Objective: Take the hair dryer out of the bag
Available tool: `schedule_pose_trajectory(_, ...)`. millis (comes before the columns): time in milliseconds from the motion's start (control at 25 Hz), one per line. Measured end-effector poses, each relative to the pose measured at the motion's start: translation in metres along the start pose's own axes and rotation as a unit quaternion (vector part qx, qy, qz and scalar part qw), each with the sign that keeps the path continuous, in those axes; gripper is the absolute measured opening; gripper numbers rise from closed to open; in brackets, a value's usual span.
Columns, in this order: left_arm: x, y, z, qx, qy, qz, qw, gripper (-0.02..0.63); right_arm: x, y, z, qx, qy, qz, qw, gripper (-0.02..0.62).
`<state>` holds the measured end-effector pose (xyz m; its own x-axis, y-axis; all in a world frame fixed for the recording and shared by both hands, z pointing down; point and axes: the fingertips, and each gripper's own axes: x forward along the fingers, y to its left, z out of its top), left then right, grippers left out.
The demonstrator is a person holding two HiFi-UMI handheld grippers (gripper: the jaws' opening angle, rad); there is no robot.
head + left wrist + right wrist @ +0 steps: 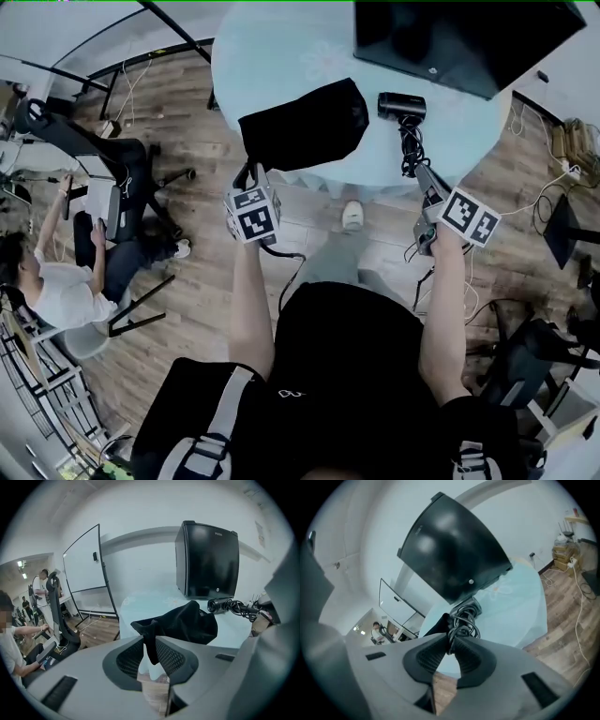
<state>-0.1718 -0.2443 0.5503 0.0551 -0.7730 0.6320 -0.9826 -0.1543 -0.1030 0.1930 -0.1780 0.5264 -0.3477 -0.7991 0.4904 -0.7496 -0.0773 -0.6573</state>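
The black cloth bag (305, 122) lies slumped on the round pale-blue table (281, 56). To its right the black hair dryer (401, 105) rests on the tabletop outside the bag, its coiled cord (411, 145) trailing toward the near edge. At the bag's near edge my left gripper (253, 172) stands open. A loose flap of the bag (187, 620) hangs in the gap of the left gripper (151, 640). My right gripper (422, 172) is at the cord's end. The right gripper (451, 641) is slightly open, with the cord (461, 623) at its tips.
A large black monitor-like box (459, 42) stands at the back of the table. A person (56, 281) sits at the left near a black office chair (112, 159). A whiteboard (84, 562) stands beyond the table. Cables lie on the wooden floor (544, 187) at the right.
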Motion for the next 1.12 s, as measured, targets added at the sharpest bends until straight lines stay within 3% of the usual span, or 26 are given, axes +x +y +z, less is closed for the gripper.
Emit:
schedule_pose_trajectory(160,-0.011,0.001,-0.007,-0.011,-0.005,-0.010,0.9999,0.100,0.011,0.014,-0.032,-0.071,0.046,-0.026,0.996,0.081)
schedule_pose_trajectory(280,-0.020,0.002,-0.022,-0.015,0.005,-0.019,0.9997,0.100,0.010,0.014,-0.065,-0.123,0.100,-0.056,0.986,0.119)
schedule_pose_trajectory(440,-0.029,0.001,-0.029,-0.027,0.005,-0.018,0.9994,0.100,0.004,0.022,-0.085,-0.148,0.131,-0.036,0.980,0.137)
schedule_pose_trajectory(640,-0.044,-0.018,-0.009,-0.023,-0.034,-0.028,0.9988,0.071,-0.009,0.039,-0.060,-0.173,0.078,-0.022,0.982,0.101)
schedule_pose_trajectory(760,-0.056,-0.042,0.015,-0.019,-0.066,-0.053,0.9962,0.054,-0.021,0.062,-0.046,-0.184,0.036,0.014,0.982,0.008)
schedule_pose_trajectory(880,-0.073,-0.071,0.042,-0.015,-0.103,-0.088,0.9907,0.054,-0.032,0.086,-0.036,-0.197,0.003,0.055,0.979,0.003)
schedule_pose_trajectory(960,-0.086,-0.087,0.059,-0.014,-0.128,-0.104,0.9862,0.014,-0.039,0.101,-0.029,-0.212,-0.020,0.070,0.975,0.003)
schedule_pose_trajectory(1120,-0.115,-0.118,0.088,-0.006,-0.170,-0.149,0.9741,0.013,-0.053,0.129,-0.016,-0.236,-0.057,0.096,0.965,0.002)
